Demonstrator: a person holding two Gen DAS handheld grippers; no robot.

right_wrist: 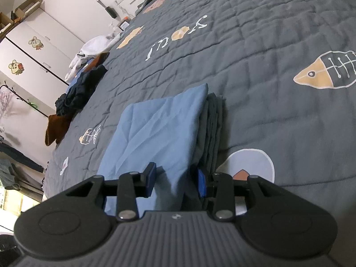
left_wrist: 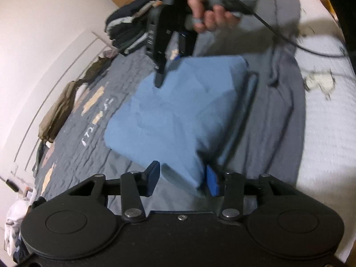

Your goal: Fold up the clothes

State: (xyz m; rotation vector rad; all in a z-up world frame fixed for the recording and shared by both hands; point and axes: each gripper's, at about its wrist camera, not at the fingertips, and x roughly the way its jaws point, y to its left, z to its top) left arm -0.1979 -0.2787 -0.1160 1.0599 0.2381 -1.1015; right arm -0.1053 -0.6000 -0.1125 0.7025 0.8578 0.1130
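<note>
A folded blue garment [left_wrist: 178, 111] lies on a grey garment [left_wrist: 278, 115] spread over the bed. In the left wrist view its near end bunches up between the blue pads [left_wrist: 212, 180] of my left gripper [left_wrist: 182, 178], which is shut on it. At the far edge of the garment my right gripper [left_wrist: 170, 66], held by a person's hand [left_wrist: 207, 15], stands open with one fingertip on the cloth. In the right wrist view the blue garment [right_wrist: 155, 129] runs between the pads of my right gripper [right_wrist: 175, 178], with a gap on the right side. Grey folded layers [right_wrist: 212, 122] show beside it.
The bed has a dark grey quilt [right_wrist: 267, 66] printed with fish. A stack of dark folded clothes [left_wrist: 126, 29] sits beyond the garment. Loose dark, brown and white clothes [right_wrist: 82, 89] pile along the bed's edge. A black cable [left_wrist: 289, 40] trails over the bedding. A white wardrobe [right_wrist: 33, 51] stands behind.
</note>
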